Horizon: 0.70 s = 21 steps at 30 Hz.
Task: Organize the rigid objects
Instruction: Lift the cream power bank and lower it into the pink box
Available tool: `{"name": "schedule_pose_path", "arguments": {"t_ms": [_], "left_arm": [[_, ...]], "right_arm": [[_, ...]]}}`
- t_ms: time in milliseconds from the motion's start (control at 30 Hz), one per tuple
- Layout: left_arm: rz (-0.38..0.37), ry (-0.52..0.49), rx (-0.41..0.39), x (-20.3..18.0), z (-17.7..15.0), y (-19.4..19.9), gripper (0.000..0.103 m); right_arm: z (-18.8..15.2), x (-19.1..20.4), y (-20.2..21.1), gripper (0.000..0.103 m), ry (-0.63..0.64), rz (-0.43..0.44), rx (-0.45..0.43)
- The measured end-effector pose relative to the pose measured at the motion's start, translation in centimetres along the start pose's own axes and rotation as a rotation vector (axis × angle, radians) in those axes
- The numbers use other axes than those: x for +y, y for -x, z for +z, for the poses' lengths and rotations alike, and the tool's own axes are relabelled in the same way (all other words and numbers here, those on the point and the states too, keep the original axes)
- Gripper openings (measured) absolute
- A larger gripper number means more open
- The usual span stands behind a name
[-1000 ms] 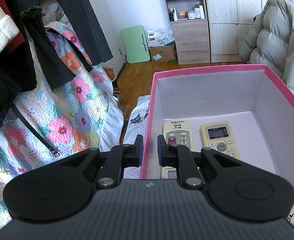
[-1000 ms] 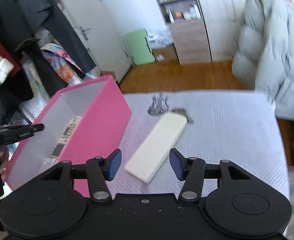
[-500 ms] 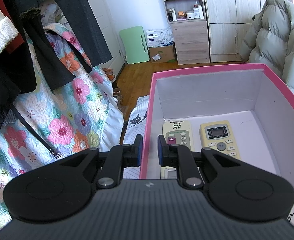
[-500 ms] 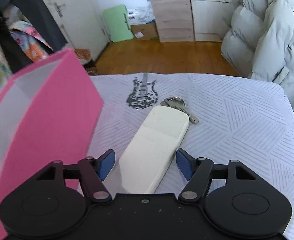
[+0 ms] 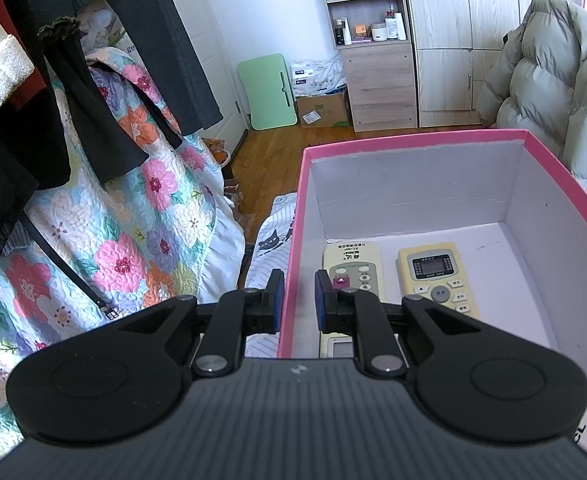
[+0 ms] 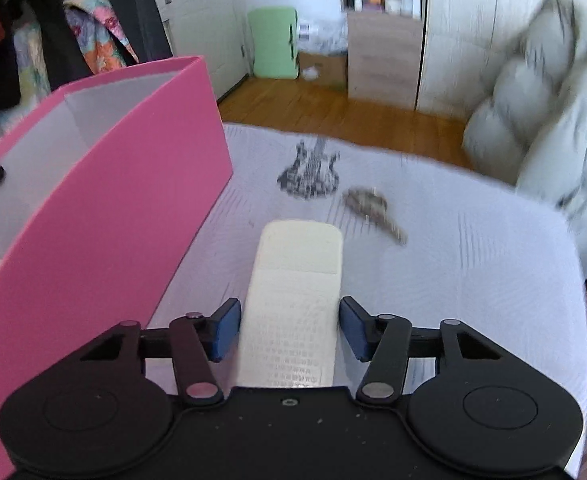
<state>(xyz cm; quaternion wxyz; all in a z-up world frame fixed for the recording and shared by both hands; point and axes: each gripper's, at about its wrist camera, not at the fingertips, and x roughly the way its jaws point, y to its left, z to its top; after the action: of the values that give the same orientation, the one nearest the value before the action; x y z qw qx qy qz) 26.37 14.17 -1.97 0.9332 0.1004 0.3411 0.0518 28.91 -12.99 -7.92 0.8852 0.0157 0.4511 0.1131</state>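
A pink box (image 5: pixel 413 142) with a white inside holds a cream remote (image 5: pixel 353 266) and a yellow remote (image 5: pixel 433 276); a third remote (image 5: pixel 335 346) shows partly behind my fingers. My left gripper (image 5: pixel 296 300) is shut on the box's left wall (image 5: pixel 291 280). In the right wrist view the pink box (image 6: pixel 105 200) stands at the left. A cream remote (image 6: pixel 297 280) lies face down on the white cloth. My right gripper (image 6: pixel 289 328) is open, its blue pads either side of this remote's near half, not touching.
A bunch of keys (image 6: pixel 373 208) lies on the cloth just beyond the remote, beside a guitar print (image 6: pixel 311 172). A puffy grey coat (image 6: pixel 541 112) sits at the right. Hanging clothes and a floral quilt (image 5: pixel 105 216) are left of the box. The table edge (image 6: pixel 577 280) is at the right.
My right gripper has moved forward and lined up over the face-down remote, which now lies between its open pads. The left gripper has stayed shut on the box wall.
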Motion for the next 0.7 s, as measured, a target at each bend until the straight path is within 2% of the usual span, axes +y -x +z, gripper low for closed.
{"name": "schedule_pose_path", "arguments": {"t_ms": [133, 200, 267, 333, 400, 533, 700], "left_arm": [[0.001, 0.000, 0.000, 0.0, 0.0, 0.0, 0.015], [0.000, 0.000, 0.000, 0.0, 0.0, 0.0, 0.015], [0.003, -0.005, 0.000, 0.1, 0.0, 0.0, 0.015], [0.003, -0.003, 0.001, 0.1, 0.1, -0.1, 0.015], [0.004, -0.004, 0.001, 0.1, 0.1, -0.1, 0.015], [0.007, -0.007, 0.001, 0.1, 0.2, -0.2, 0.015], [0.006, -0.005, 0.001, 0.1, 0.3, -0.2, 0.015]], "right_arm": [[0.0, -0.3, 0.0, 0.064, -0.026, 0.033, 0.042], [0.3, 0.3, -0.8, 0.079, -0.013, 0.045, 0.056], [0.7, 1.3, -1.6, 0.080, 0.050, 0.015, 0.056], [1.2, 2.4, -2.6, 0.078, 0.135, -0.044, 0.040], [1.7, 2.2, -2.5, 0.058, 0.136, -0.029, 0.008], [1.4, 1.7, -1.1, 0.058, 0.118, -0.025, 0.004], [0.7, 1.5, 3.9, 0.058, 0.101, -0.039, -0.140]]}}
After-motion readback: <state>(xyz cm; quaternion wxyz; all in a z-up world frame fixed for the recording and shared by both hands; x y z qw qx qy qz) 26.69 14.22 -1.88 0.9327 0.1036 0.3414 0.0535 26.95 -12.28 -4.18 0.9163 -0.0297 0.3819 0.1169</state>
